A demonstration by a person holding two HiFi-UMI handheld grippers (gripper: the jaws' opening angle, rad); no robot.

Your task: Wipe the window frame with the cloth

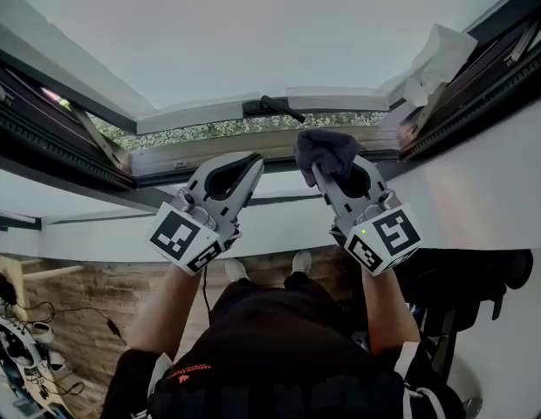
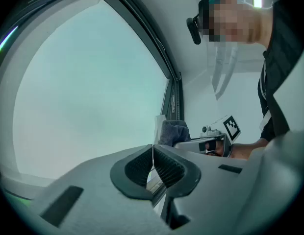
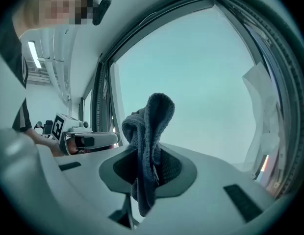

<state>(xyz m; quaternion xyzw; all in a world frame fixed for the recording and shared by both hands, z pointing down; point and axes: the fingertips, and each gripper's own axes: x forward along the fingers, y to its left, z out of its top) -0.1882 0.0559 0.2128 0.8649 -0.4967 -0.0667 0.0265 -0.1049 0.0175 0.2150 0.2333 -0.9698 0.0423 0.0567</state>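
While your right tool (image 3: 149,165) grips the bunched cloth (image 3: 154,114), held up near the window frame (image 1: 220,112), and your left tool (image 2: 153,156) rides pinched closed and empty, wiping looks about to start: next, press cloth to frame and sweep along.

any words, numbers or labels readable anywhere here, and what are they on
No text can be read in any view.
Marker cube on the left tool: black-and-white square patterns, not words.
Marker cube on the right tool: the same kind of patterns, no words.
Orange print on the person's dark top: too small and blurred to read.
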